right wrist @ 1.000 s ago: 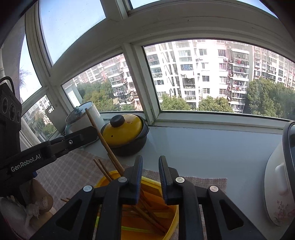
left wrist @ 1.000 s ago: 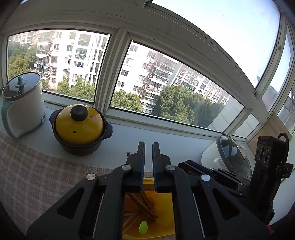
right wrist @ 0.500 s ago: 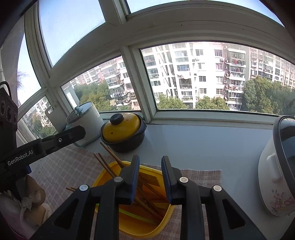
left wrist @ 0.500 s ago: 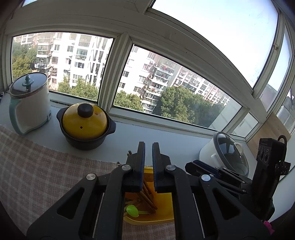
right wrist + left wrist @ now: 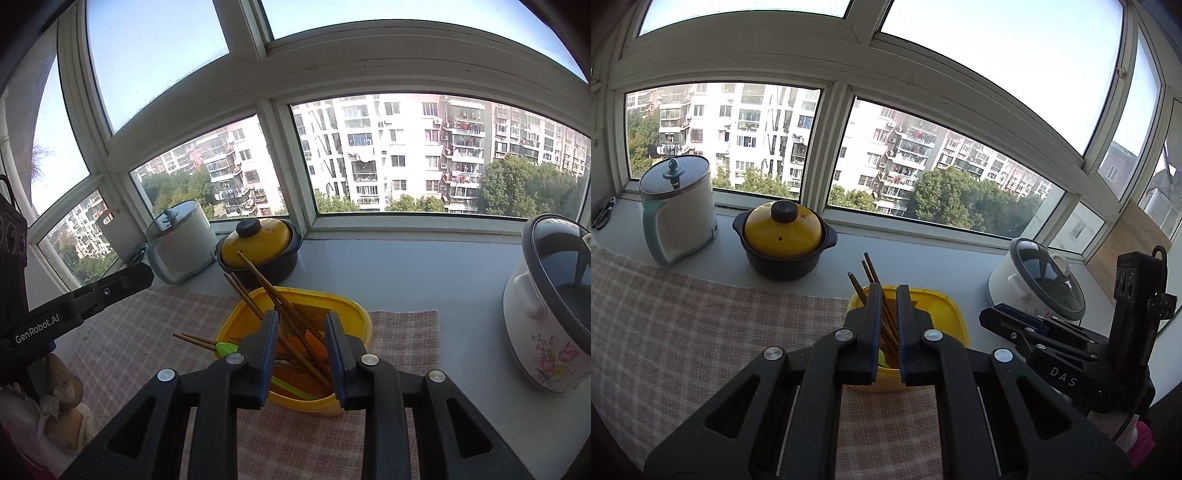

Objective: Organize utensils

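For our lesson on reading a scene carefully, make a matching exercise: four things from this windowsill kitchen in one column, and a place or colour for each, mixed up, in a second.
Things:
1. chopsticks
2. pot lid
3. kettle
4. rice cooker

Descriptions:
A. white with a flower print
B. yellow with a black knob
C. leaning in the yellow tub
D. at the far left of the sill, beside the dark pot

Pairs: 1-C, 2-B, 3-D, 4-A
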The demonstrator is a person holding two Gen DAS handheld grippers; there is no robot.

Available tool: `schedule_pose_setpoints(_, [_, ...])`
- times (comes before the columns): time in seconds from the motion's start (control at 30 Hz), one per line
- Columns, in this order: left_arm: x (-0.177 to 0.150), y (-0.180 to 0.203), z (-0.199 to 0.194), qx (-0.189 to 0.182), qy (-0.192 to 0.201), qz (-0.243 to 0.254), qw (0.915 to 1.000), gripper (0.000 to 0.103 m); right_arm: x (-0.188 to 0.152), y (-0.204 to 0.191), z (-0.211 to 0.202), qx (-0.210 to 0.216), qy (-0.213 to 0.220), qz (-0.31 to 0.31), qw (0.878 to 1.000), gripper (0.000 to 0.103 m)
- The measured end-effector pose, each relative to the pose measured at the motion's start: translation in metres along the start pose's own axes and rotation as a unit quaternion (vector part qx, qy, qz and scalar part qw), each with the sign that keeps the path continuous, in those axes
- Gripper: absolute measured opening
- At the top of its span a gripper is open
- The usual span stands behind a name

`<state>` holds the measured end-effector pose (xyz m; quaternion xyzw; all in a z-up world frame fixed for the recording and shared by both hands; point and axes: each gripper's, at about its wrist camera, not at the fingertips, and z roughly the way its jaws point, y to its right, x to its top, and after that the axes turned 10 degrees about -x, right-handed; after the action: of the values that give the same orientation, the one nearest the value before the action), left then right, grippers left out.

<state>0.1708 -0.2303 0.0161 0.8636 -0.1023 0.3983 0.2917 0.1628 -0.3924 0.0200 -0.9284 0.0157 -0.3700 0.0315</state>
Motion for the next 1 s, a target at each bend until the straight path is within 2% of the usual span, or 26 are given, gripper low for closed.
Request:
schedule_pose_setpoints(0.47, [-0.036,-0.004,-0.059,0.006,-0.009,0.025,0.9996,0.006,-0.035,-0.034,-0.052,-0.043,0.019,-0.021,0.999,0.031])
schedule_pose_setpoints(0.53, [-0.041,-0.004,-0.065,0.006,-0.009,0.028,0.9996,0.007,-0.039,-0.036,-0.06,-0.054,0.024,-0.023,0.998,0.034])
schedule_pose_setpoints(0.57, [-0.043,-0.004,-0.067,0.006,-0.01,0.029,0.9995,0.009,-0.041,-0.038,-0.063,-0.06,0.027,-0.023,0.998,0.042])
schedule_pose_setpoints(0.6, [-0.045,-0.005,-0.07,0.006,-0.01,0.03,0.9995,0.018,-0.042,-0.04,-0.065,-0.065,0.031,-0.023,0.997,0.053])
schedule_pose_setpoints(0.63, [-0.046,-0.005,-0.072,0.008,-0.009,0.032,0.9994,0.031,-0.043,-0.042,-0.068,-0.07,0.034,-0.024,0.997,0.055])
schedule_pose_setpoints(0.7, [-0.047,-0.005,-0.077,0.011,-0.004,0.037,0.9993,0.038,-0.045,-0.045,-0.072,-0.083,0.038,-0.027,0.995,0.06])
schedule_pose_setpoints(0.73, [-0.048,-0.004,-0.079,0.012,-0.004,0.038,0.9992,0.038,-0.045,-0.048,-0.074,-0.091,0.04,-0.028,0.995,0.062])
schedule_pose_setpoints(0.8, [-0.049,-0.004,-0.082,0.015,-0.003,0.043,0.999,0.04,-0.046,-0.049,-0.079,-0.106,0.048,-0.026,0.993,0.077])
schedule_pose_setpoints(0.87, [-0.051,-0.004,-0.086,0.018,-0.001,0.046,0.9988,0.053,-0.046,-0.05,-0.085,-0.122,0.06,-0.024,0.99,0.085])
schedule_pose_setpoints(0.9, [-0.051,-0.003,-0.088,0.02,0.001,0.048,0.9986,0.063,-0.046,-0.05,-0.088,-0.13,0.066,-0.023,0.989,0.089])
schedule_pose_setpoints(0.93, [-0.052,-0.003,-0.089,0.024,0.004,0.05,0.9984,0.069,-0.046,-0.05,-0.09,-0.137,0.071,-0.021,0.988,0.091])
schedule_pose_setpoints(1.0, [-0.053,-0.002,-0.091,0.032,0.005,0.054,0.998,0.073,-0.047,-0.05,-0.095,-0.153,0.079,-0.016,0.985,0.102])
